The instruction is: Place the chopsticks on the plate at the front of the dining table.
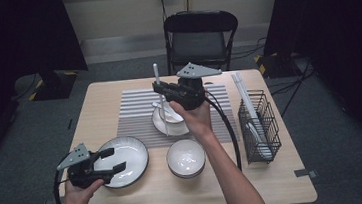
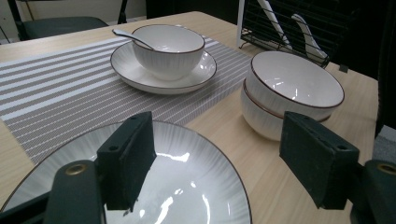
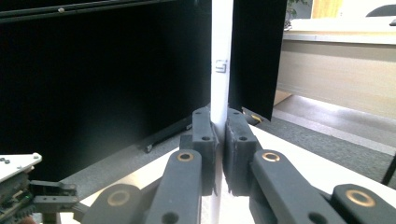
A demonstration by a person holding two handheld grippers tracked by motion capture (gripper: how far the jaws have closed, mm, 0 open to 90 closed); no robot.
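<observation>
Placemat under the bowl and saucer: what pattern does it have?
Grey and white stripes on the placemat, clearest in the left gripper view.

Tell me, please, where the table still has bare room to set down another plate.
The left part of the striped mat is bare, as is the wood between it and the table's left edge. The front right corner below the wire rack is free too. It is crowded around the stacked bowls, large plate and bowl on its saucer.

On the counter [image 1: 128, 197], a placemat [image 1: 135, 114] lies mid-back bearing a saucer [image 1: 164, 127] with bowl [image 1: 174, 113]; stacked bowls [image 1: 186, 158] sit before it, a plate [image 1: 129, 157] front-left, a rack [image 1: 259, 124] at the right edge.
</observation>
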